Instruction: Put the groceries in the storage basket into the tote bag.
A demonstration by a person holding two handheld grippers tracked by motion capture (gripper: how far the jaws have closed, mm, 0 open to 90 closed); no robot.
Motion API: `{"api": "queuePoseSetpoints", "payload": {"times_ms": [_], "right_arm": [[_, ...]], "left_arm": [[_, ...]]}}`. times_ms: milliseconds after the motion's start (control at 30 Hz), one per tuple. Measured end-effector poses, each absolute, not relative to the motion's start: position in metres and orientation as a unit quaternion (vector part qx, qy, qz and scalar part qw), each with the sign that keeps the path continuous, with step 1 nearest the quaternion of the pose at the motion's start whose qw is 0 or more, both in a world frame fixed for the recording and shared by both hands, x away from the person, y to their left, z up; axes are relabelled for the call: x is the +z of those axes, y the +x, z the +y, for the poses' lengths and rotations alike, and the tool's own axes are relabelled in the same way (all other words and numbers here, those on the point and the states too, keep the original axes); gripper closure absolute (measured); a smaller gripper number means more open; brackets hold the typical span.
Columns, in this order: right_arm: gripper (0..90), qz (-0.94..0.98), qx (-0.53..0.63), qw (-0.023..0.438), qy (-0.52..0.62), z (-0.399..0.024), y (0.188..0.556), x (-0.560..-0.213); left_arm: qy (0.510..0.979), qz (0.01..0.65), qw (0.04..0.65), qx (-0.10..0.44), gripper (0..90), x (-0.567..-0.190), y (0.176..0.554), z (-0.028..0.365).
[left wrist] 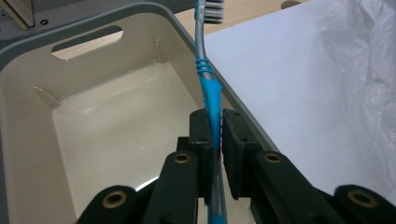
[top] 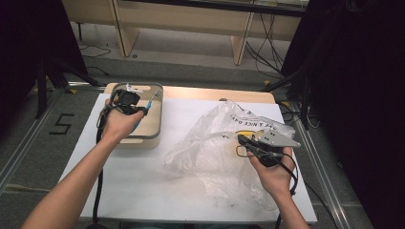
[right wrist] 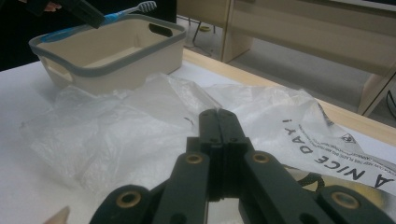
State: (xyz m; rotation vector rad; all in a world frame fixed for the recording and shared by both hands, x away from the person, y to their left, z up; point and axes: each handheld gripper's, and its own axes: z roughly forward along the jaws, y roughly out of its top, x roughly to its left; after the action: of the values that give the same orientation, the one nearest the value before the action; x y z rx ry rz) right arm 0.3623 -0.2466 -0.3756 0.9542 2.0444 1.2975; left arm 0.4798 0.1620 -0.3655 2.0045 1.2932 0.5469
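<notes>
A blue and grey toothbrush (left wrist: 208, 79) is clamped by its handle between the pads of my left gripper (left wrist: 215, 135), which is shut on it above the right rim of a cream bin (left wrist: 107, 116) with a grey edge. From above, the left gripper (top: 128, 102) hovers over the bin (top: 154, 130) and the toothbrush (top: 152, 100) points up and right, bristles at the far end. My right gripper (right wrist: 219, 128) is shut with its jaws pressed together over a crumpled clear plastic bag (right wrist: 116, 126). From above, the right gripper (top: 248, 143) rests on the bag (top: 210, 148).
White paper (top: 143, 176) covers the wooden table (top: 200, 93). The bag carries black lettering (right wrist: 336, 158). The far-off bin (right wrist: 109, 51) and toothbrush head (right wrist: 144, 6) show in the right gripper view. Wooden furniture legs and cables stand beyond the table.
</notes>
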Motion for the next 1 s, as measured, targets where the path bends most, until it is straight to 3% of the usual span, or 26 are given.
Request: {"api": "queuePoseSetpoints", "payload": {"times_ms": [1000], "right_arm": [[90.0,0.759,0.479,0.265,0.352,-0.246,0.362,-0.376]], "left_arm": [[0.793,0.45,0.359,0.201,82.3,-0.364,0.444,0.144]]}}
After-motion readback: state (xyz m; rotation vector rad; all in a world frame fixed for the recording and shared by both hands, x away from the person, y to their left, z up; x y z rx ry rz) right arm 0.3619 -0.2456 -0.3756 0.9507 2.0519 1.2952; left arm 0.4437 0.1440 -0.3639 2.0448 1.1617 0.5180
